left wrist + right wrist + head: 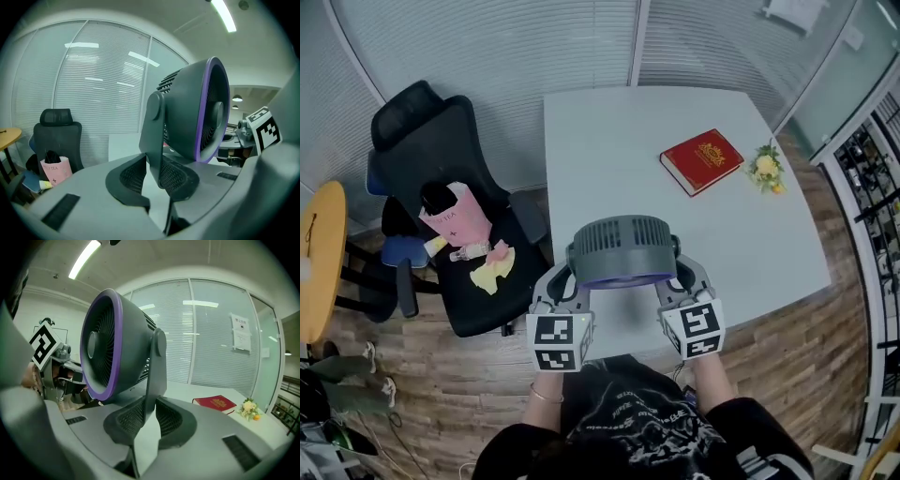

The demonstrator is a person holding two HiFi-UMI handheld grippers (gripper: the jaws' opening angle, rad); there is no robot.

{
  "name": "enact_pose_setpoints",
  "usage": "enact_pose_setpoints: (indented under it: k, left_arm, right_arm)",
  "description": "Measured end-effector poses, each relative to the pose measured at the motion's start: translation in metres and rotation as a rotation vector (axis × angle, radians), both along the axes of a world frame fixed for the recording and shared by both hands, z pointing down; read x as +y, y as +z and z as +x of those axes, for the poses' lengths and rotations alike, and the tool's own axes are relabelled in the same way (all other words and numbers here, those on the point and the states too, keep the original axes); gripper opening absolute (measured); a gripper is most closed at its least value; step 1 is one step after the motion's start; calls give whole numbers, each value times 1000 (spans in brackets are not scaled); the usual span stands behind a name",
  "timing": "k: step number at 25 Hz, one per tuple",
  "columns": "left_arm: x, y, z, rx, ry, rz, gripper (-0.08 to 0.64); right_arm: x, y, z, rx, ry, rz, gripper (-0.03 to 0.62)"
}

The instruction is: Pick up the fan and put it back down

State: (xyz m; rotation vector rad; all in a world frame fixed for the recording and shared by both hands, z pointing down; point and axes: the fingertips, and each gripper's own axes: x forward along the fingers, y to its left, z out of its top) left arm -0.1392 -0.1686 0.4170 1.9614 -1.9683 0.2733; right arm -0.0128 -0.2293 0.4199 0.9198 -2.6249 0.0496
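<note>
A dark grey fan [623, 248] with a purple front rim hangs over the near edge of the white table [609, 141], its grille turned toward the person. My left gripper [565, 278] is shut on the fan's left side arm [154, 136]. My right gripper [680, 278] is shut on the right side arm [157, 376]. In the left gripper view the fan [197, 112] fills the middle, with the pads of the left gripper [157, 176] pressed on the arm. The right gripper view shows the fan [112, 348] from the other side, above the right gripper [147, 418]. The fan's foot is hidden.
A red book [701, 160] and a small bunch of yellow flowers [766, 169] lie at the table's far right. A black office chair [441, 206] holding a pink bag [450, 217] stands left of the table. A round yellow table [319, 253] is at the far left.
</note>
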Motion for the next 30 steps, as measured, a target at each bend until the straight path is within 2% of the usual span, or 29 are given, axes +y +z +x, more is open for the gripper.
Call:
enact_pose_setpoints:
  k: [5, 9, 15, 20, 25, 30]
  left_arm:
    - [9, 5, 22, 21, 110, -23, 74]
    - [-1, 12, 52, 21, 219, -42, 75]
    - [-27, 11, 107, -11, 328, -54, 77]
    - [-68, 17, 157, -1, 369, -66, 75]
    - [-116, 26, 212, -10, 370, -74, 75]
    - [-160, 36, 249, -20, 356, -74, 78]
  right_arm:
    - [23, 2, 27, 42, 110, -3, 66]
    - [26, 8, 61, 74, 198, -13, 69]
    - [14, 9, 119, 57, 318, -23, 67]
    - [-20, 17, 169, -16, 315, -51, 67]
    - [-69, 26, 223, -4, 316, -56, 67]
    - [-117, 33, 261, 11, 288, -63, 67]
